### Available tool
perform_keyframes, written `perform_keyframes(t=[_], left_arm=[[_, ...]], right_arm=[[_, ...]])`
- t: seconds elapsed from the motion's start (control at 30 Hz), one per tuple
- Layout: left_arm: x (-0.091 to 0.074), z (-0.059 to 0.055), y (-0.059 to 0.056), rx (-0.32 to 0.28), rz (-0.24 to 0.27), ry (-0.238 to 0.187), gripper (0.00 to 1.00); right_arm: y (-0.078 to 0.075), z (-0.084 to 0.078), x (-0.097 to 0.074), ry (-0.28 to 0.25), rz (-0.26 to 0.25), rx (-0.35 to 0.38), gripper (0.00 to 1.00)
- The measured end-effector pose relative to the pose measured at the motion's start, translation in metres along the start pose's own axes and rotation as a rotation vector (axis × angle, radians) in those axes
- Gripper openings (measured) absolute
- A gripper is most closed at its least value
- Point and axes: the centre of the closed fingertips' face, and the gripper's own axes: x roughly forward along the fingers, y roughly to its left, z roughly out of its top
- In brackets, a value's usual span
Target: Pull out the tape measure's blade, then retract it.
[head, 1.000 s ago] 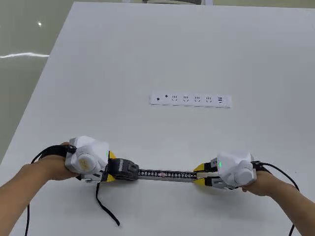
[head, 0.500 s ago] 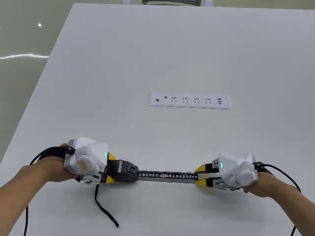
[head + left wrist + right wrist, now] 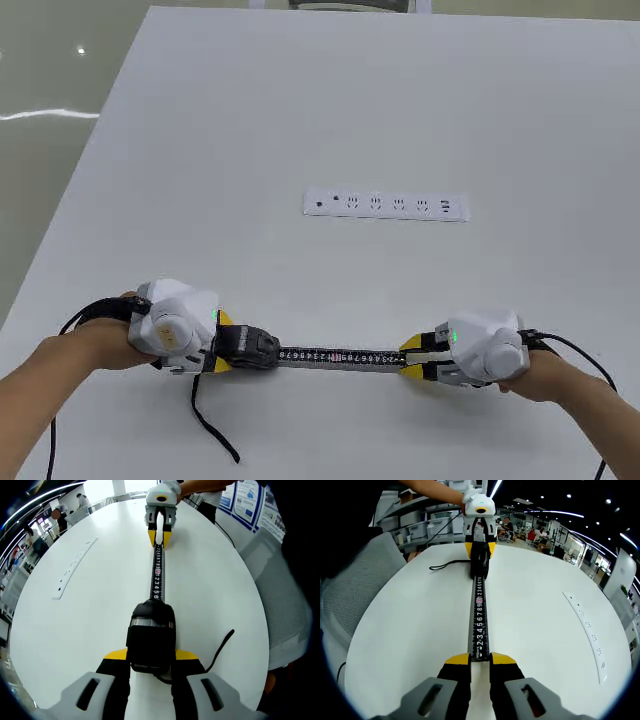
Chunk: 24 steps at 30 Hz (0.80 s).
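A black tape measure case (image 3: pixel 250 347) (image 3: pixel 151 635) lies low on the white table (image 3: pixel 330 120), with my left gripper (image 3: pixel 222 345) (image 3: pixel 149 661) shut on it. Its dark numbered blade (image 3: pixel 340 357) (image 3: pixel 156 572) (image 3: pixel 479 620) runs straight along the table to the right. My right gripper (image 3: pixel 410 357) (image 3: pixel 480 659) is shut on the blade's end. The case (image 3: pixel 480 560) and the left gripper (image 3: pixel 480 547) stand far up the right gripper view. The right gripper (image 3: pixel 160 537) appears far off in the left gripper view. A black wrist strap (image 3: pixel 212 425) trails from the case.
A white power strip (image 3: pixel 386 205) (image 3: pixel 74 567) (image 3: pixel 587 630) lies mid-table beyond the blade. The table's near edge is close below the hands. Cables (image 3: pixel 90 310) trail from both grippers. Grey chairs (image 3: pixel 355 590) stand beside the table.
My right gripper has drawn slightly further right with the blade's end, so a little more blade shows. The left gripper and case have stayed put.
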Motion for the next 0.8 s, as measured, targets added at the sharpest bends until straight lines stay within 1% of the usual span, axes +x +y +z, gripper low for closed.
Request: perform_keyframes(t=[0.23, 0.8], left_arm=[[0.0004, 0.0002, 0.0001, -0.001, 0.0, -0.001, 0.27], [0.0002, 0.0, -0.0001, -0.001, 0.0, 0.001, 0.27]], right_arm=[[0.0003, -0.0042, -0.0015, 0.003, 0.003, 0.005, 0.12], [0.0012, -0.0062, -0.0069, 0.008, 0.006, 0.008, 0.12]])
